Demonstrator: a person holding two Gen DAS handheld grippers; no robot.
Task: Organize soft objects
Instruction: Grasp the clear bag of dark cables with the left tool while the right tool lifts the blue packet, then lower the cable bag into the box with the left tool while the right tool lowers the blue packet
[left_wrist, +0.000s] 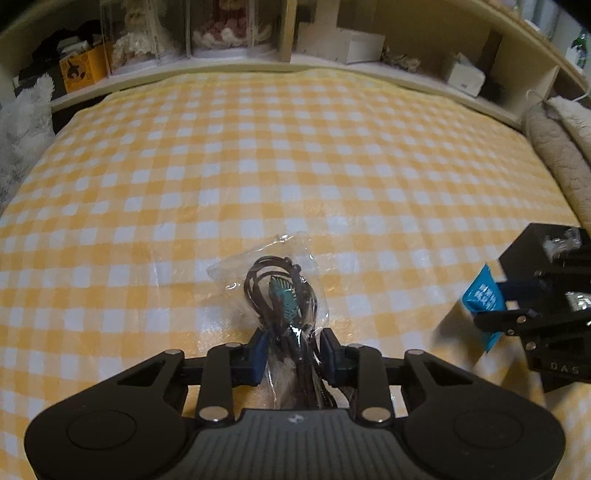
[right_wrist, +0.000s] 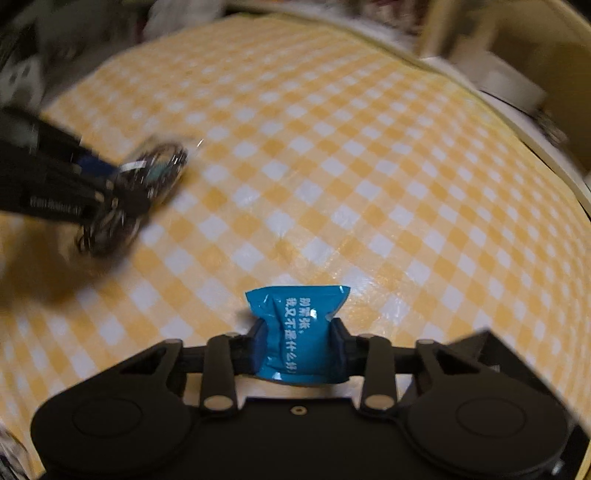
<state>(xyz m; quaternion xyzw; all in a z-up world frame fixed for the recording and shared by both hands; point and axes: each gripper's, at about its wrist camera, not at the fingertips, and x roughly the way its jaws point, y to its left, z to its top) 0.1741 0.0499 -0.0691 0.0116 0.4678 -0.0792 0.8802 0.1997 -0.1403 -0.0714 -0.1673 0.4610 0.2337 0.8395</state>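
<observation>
Downward over the yellow-checked cloth (left_wrist: 258, 155) both grippers tilt. The left gripper (left_wrist: 293, 349) is clamped on a clear plastic bag (left_wrist: 236, 269) of dark cord with a teal leaf charm, which juts forward from between its blue pads. The right gripper (right_wrist: 299, 345) pinches a crumpled blue packet (right_wrist: 295, 317) printed with white Chinese characters, too small to read surely; the packet stands up between the pads, seemingly off the cloth.
</observation>
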